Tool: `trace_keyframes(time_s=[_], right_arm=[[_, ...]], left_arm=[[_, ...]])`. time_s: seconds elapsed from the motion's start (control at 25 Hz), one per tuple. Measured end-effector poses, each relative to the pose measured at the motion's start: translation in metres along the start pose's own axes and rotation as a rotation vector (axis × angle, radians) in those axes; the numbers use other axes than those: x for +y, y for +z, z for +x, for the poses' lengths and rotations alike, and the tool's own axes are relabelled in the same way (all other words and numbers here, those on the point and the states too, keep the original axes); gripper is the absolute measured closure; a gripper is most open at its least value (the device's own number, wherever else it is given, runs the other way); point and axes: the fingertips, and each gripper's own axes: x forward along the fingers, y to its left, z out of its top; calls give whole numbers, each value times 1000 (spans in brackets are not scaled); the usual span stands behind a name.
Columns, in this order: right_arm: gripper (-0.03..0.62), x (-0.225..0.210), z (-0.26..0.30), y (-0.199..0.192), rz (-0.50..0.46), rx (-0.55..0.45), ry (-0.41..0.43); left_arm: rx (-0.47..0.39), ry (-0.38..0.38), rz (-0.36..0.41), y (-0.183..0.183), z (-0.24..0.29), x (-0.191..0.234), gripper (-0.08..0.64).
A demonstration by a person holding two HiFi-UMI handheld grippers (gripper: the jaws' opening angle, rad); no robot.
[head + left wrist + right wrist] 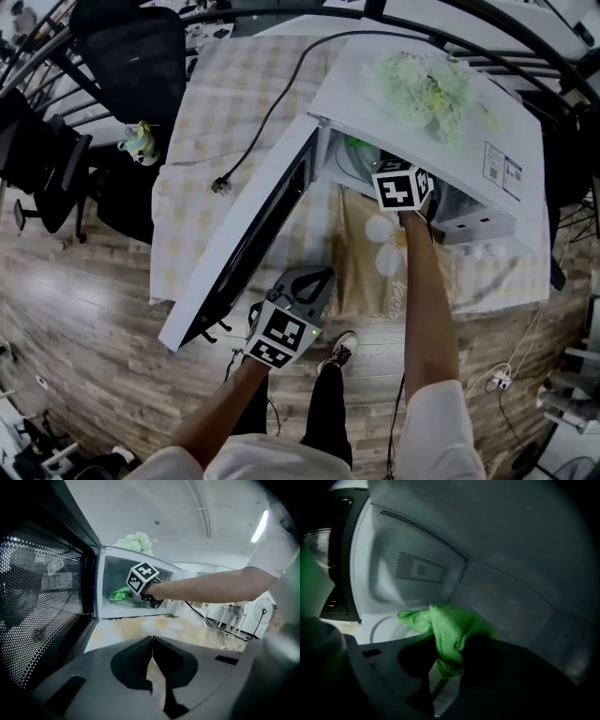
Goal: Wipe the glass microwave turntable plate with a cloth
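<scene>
A white microwave [469, 141] stands on the table with its door [253, 234] swung wide open. My right gripper [447, 660] is inside the cavity, shut on a green cloth [450, 630] that bunches over its jaws. The glass turntable plate [382, 623] shows as a curved rim under and left of the cloth; in the left gripper view the cloth [120, 593] lies on the plate [123, 601]. The head view shows only the right gripper's marker cube [403, 187] at the cavity mouth. My left gripper [151, 641] is shut on nothing, held low in front of the door [42, 606].
A pale green-white flower bunch [422, 84] lies on top of the microwave. A black power cable [272, 112] runs across the checked tablecloth [202, 141]. A mat with a daisy print [380, 248] lies before the microwave. Office chairs [131, 56] stand at the left.
</scene>
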Motion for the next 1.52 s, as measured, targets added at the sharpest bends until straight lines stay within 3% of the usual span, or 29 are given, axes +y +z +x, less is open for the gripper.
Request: trace_keyframes(time_s=[0.12, 0.2, 0.28, 0.44, 0.64, 0.92, 1.32, 1.52], right_arm=[[454, 37, -3, 22, -165, -81, 87], [456, 54, -8, 32, -216, -123, 130], [457, 55, -11, 30, -207, -112, 127], [457, 25, -14, 8, -182, -27, 16], [456, -22, -29, -30, -65, 95, -113], [459, -24, -48, -48, 14, 119, -115], [459, 56, -61, -16, 17, -11, 137], [459, 62, -86, -30, -27, 29, 166]], left_arm=[[5, -1, 5, -2, 0, -3, 540], [7, -1, 9, -2, -1, -4, 540], [5, 1, 11, -2, -2, -5, 540], [4, -1, 18, -2, -6, -6, 540], [8, -1, 25, -6, -13, -7, 540], [-12, 4, 18, -1, -28, -8, 540], [-23, 11, 13, 0, -48, -6, 540], [-39, 18, 8, 8, -58, -7, 540]])
